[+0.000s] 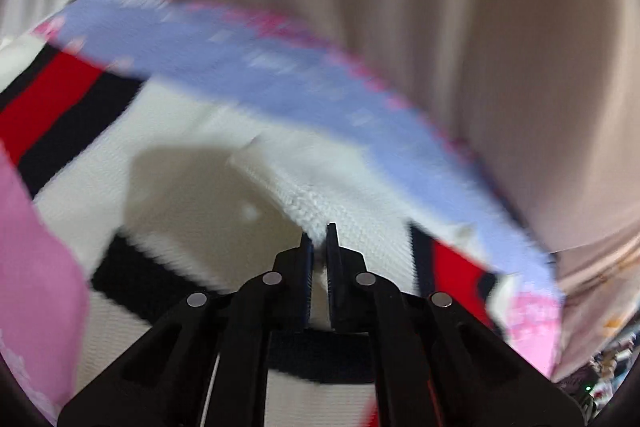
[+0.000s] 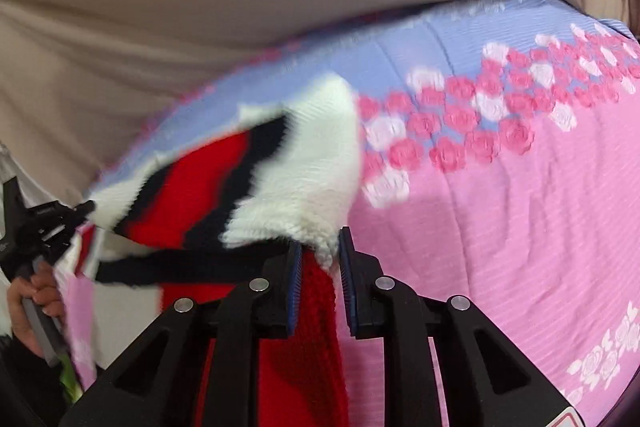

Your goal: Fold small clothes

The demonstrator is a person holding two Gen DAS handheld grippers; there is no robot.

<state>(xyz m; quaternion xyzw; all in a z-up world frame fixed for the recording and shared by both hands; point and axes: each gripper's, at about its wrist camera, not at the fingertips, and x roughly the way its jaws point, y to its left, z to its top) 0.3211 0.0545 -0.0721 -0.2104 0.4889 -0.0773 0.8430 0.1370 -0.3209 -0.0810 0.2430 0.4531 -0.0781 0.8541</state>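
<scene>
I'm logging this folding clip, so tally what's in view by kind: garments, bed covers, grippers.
Knitted garments: 1, the white, red and black sweater
Bed covers: 1, the pink and blue rose-print cover
Grippers: 2, the left gripper and the right gripper, each closed on the sweater
Total: 4

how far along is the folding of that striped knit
Early. Done: both grips look set. The left gripper is shut on a white knit edge of the striped knit, and the right gripper pinches another edge, red and white. In hand: the knit hangs lifted between them above the pink and blue bedspread. Left: no fold shows yet; it still needs laying flat and folding.
</scene>
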